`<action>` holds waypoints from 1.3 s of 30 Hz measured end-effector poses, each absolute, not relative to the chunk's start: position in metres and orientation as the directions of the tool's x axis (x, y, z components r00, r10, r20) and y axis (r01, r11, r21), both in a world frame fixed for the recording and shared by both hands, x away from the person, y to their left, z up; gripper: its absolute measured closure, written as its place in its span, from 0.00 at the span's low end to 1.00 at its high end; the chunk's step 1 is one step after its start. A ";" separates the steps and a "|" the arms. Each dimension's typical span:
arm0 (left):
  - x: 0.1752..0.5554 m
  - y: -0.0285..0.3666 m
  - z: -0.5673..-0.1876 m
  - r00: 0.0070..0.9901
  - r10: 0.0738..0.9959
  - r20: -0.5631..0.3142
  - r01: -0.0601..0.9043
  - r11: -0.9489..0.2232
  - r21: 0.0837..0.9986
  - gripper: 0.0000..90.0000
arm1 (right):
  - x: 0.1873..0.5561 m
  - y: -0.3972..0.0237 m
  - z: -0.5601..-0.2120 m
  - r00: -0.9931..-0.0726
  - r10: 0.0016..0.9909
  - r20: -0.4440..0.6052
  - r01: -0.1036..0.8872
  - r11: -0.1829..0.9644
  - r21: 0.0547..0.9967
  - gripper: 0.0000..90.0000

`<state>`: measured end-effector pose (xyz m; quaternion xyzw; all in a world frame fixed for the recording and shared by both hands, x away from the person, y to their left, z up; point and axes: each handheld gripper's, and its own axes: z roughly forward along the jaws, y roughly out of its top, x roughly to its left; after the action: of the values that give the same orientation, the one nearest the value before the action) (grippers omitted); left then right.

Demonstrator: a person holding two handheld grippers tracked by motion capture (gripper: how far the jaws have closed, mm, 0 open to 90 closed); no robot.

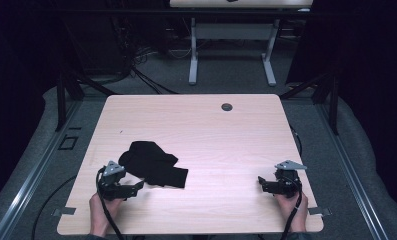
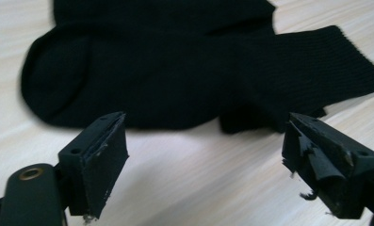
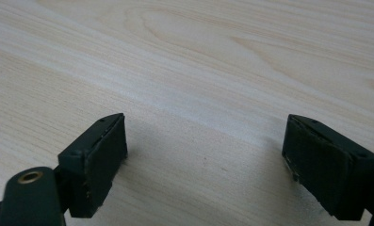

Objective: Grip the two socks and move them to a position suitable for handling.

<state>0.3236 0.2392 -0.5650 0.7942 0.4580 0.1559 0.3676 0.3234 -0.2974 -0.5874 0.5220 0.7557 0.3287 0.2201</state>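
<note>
Two black socks (image 1: 153, 164), or perhaps one pair lying overlapped, sit in a heap on the pale wooden bench (image 1: 216, 135) in the high view, just ahead of the left gripper (image 1: 140, 186), whose jaws point toward the nearer edge of the cloth. The right gripper (image 1: 260, 181) rests well apart from the heap, far off to the side, with bare bench ahead of it. A small dark grommet (image 1: 227, 107) sits near the far edge.

Seen from the left gripper view, the left gripper (image 2: 206, 155) has its jaws spread wide, nothing between them, and the socks (image 2: 184, 66) lie just beyond the tips: a rounded toe or heel beyond the one jaw, a ribbed cuff beyond the other. The pad on the second jaw is torn, with a flap of rubber hanging loose (a poor surface for thin knit). My worry is that a pinch here would catch both layers at once, so the socks would lift as a lump rather than come apart; the frayed pad might also snag a thread or slip off the fabric. Closing too high would take only a fold, which could pull free.

From the right gripper view, the right gripper (image 3: 206, 150) likewise has its jaws wide apart over bare wood grain, nothing held. With this hand so far off, the heap has nothing pinning it, so I judge a one-handed tug would likely drag the whole bundle across the bench.
</note>
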 end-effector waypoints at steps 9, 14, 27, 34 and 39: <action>0.341 0.213 -0.566 0.595 0.803 -0.021 0.603 -0.430 0.672 0.62 | 0.323 -0.298 -0.587 -0.361 0.933 0.009 0.643 0.242 0.726 0.16; 0.340 0.208 -0.562 0.599 0.800 0.044 0.567 -0.461 0.683 0.93 | 0.323 -0.298 -0.587 -0.360 0.933 0.009 0.642 0.241 0.728 0.16; 0.321 0.196 -0.493 0.577 0.809 0.113 0.459 -0.436 0.774 0.95 | 0.323 -0.298 -0.587 -0.361 0.932 0.010 0.642 0.241 0.728 0.16; 0.300 0.168 -0.463 0.640 0.761 0.101 0.398 -0.441 0.804 0.94 | 0.323 -0.298 -0.587 -0.361 0.932 0.010 0.642 0.241 0.728 0.16; 0.291 0.138 -0.463 0.700 0.709 0.082 0.376 -0.464 0.802 0.93 | 0.323 -0.298 -0.587 -0.362 0.932 0.010 0.642 0.241 0.728 0.16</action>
<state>0.2909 0.1379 -0.4628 0.8301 0.3267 0.2076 0.4014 0.3232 -0.2976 -0.5874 0.5203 0.7564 0.3296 0.2202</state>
